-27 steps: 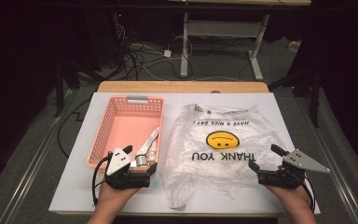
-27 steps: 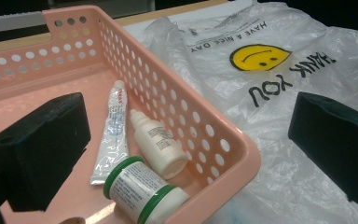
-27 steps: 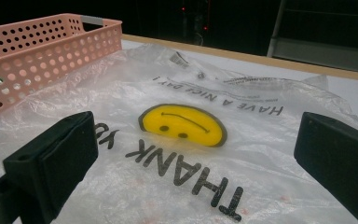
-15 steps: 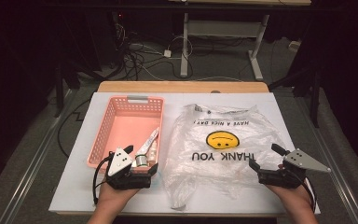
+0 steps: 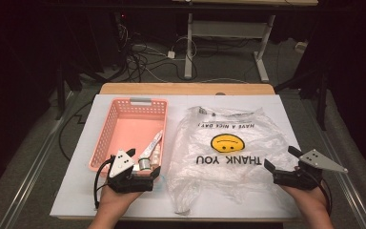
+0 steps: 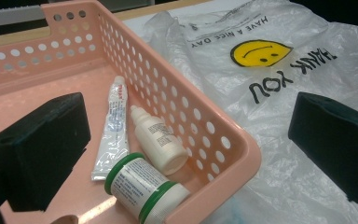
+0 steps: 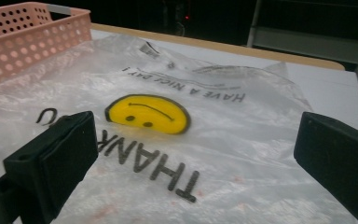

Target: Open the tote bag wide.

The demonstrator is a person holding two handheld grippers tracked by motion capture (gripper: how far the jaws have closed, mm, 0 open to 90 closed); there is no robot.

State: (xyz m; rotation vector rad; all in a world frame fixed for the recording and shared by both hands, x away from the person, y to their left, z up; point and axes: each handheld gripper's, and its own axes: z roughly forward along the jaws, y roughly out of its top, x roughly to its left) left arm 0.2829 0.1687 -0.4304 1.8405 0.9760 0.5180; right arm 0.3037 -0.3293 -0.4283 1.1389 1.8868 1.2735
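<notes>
A pink perforated basket (image 5: 106,136) lies at the left of the white tabletop. At its near right corner it holds a white tube (image 6: 114,126), a small white dropper bottle (image 6: 158,140) and a green-capped jar (image 6: 142,189). Right of it, a clear plastic bag (image 5: 248,176) with a yellow smiley and "THANK YOU" print lies flat. My left gripper (image 5: 144,162) stands open at the basket's near right corner, one jaw over the basket (image 6: 242,140) and one over the bag (image 6: 270,70). My right gripper (image 5: 281,158) stands open at the bag's near right edge, with the bag (image 7: 214,121) beneath its jaws.
The white tabletop (image 5: 76,191) has bare margins left of the basket and along the front edge. A wooden strip (image 5: 186,89) runs along the far edge. Beyond it are a dark floor with cables (image 5: 143,62) and a white desk frame (image 5: 228,33).
</notes>
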